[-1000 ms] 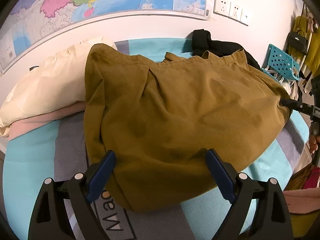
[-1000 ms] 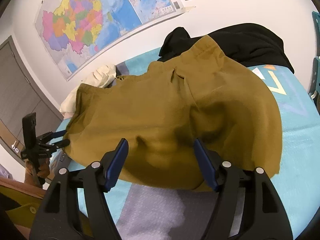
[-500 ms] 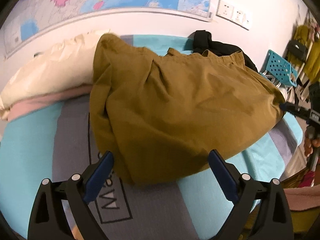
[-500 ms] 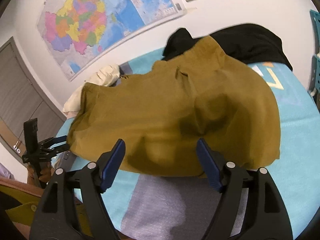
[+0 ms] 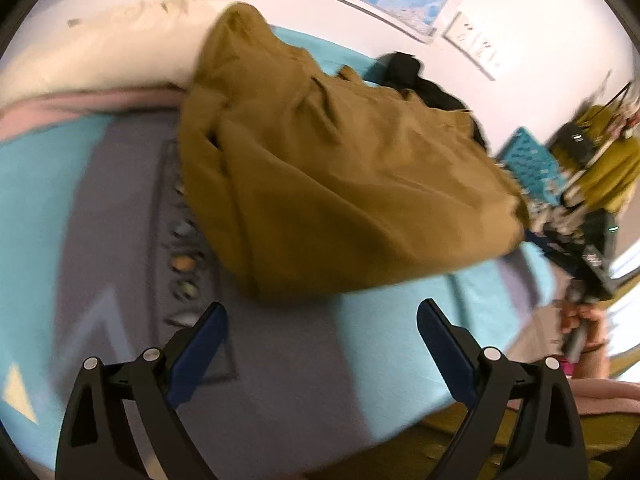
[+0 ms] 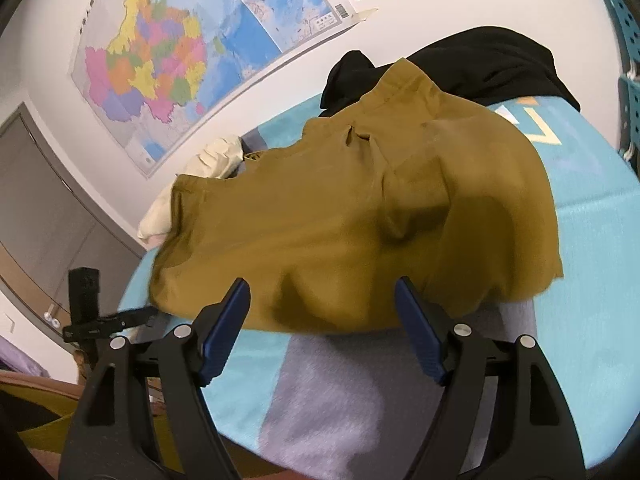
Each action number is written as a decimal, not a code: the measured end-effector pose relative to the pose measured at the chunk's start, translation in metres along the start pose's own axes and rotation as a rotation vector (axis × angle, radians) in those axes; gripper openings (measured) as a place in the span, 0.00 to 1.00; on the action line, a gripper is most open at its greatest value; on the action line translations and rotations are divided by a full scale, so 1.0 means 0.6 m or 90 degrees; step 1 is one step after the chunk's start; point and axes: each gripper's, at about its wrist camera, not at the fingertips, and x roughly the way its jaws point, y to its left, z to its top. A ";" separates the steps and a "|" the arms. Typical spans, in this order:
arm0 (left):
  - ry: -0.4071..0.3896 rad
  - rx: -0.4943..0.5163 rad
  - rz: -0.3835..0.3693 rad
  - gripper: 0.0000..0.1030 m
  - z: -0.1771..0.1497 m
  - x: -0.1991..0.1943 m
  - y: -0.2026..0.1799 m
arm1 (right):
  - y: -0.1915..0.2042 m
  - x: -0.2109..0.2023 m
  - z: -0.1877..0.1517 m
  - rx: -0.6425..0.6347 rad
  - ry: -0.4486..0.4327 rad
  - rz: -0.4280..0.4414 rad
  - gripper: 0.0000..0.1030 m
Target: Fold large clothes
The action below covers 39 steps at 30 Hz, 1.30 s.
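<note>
Right gripper (image 6: 322, 312) nearest: jaws spread, just been widening, nothing pinched; near hem of olive-brown garment (image 6: 360, 216) lies between blue pads, unpressed. Left gripper (image 5: 322, 336) also spread, empty, set back from garment's (image 5: 340, 184) near corner, bare blanket (image 5: 280, 360) between. Garment heaped on bed, long axis running side to side across both views. Farther: black clothing (image 6: 500, 64) touching far edge, cream pillow (image 6: 208, 168) beyond left end. Likely next: right side regrips hem first.
</note>
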 end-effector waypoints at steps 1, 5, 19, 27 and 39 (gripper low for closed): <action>0.007 -0.003 -0.029 0.90 -0.003 0.001 -0.004 | -0.002 -0.003 -0.003 0.007 0.000 0.006 0.74; 0.022 -0.024 -0.089 0.90 0.001 0.017 -0.015 | -0.006 -0.009 -0.011 0.027 0.000 0.018 0.74; 0.002 -0.159 -0.171 0.93 0.040 0.039 0.017 | -0.021 -0.010 -0.035 0.078 0.001 0.043 0.77; -0.030 -0.166 -0.154 0.93 0.059 0.045 0.007 | -0.035 -0.010 -0.042 0.100 0.004 0.005 0.79; -0.070 -0.056 -0.066 0.93 0.083 0.069 -0.033 | -0.052 0.004 -0.022 0.136 -0.035 -0.045 0.84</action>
